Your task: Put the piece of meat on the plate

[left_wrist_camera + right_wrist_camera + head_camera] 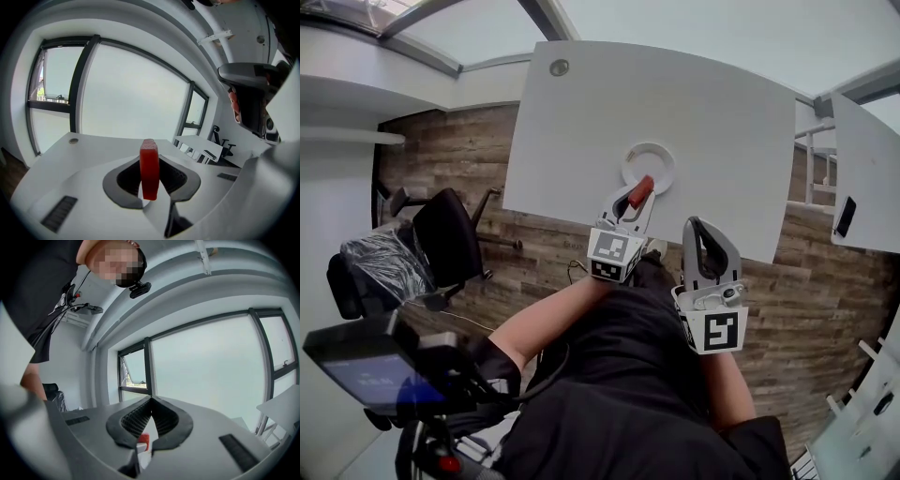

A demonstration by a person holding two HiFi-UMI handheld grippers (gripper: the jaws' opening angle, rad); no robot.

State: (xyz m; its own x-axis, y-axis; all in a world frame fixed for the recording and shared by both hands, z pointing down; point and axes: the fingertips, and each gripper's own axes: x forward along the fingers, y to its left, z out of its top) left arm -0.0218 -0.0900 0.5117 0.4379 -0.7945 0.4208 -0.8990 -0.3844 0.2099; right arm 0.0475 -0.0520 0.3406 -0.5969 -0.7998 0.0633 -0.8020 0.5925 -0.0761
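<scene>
- Red piece of meat (149,168) is clamped between the jaws of the left gripper (635,202). The pads press on its two broad faces.
- Step in hand, as I judge it: carry and lowering. The grasp is made and the release is not yet done.
- Position, head view: the meat sits at the near rim of the white plate (660,150), which lies on the white tabletop (581,122). I cannot tell whether it is touching the plate or hovering just above it.
- Next move calls for bringing the meat a little further over the plate's middle and lowering it until it rests there. The left jaws can then part and draw back clear. Letting go at the rim risks the piece tipping off onto the tabletop.
- Right gripper (696,225) is held near the body, well apart from the plate. Its jaws are together, tips meeting, with nothing clamped between the pads. A small red spot shows low in the gap, and I cannot tell what it is.
- Look of the meat: uniform bright red, a thick flat slab with squared edges, standing on edge and upright in the grip. Its top pokes out past the jaw tips. The surface is matte and smooth, and no sag is visible, so it likely handles as a firm block.
</scene>
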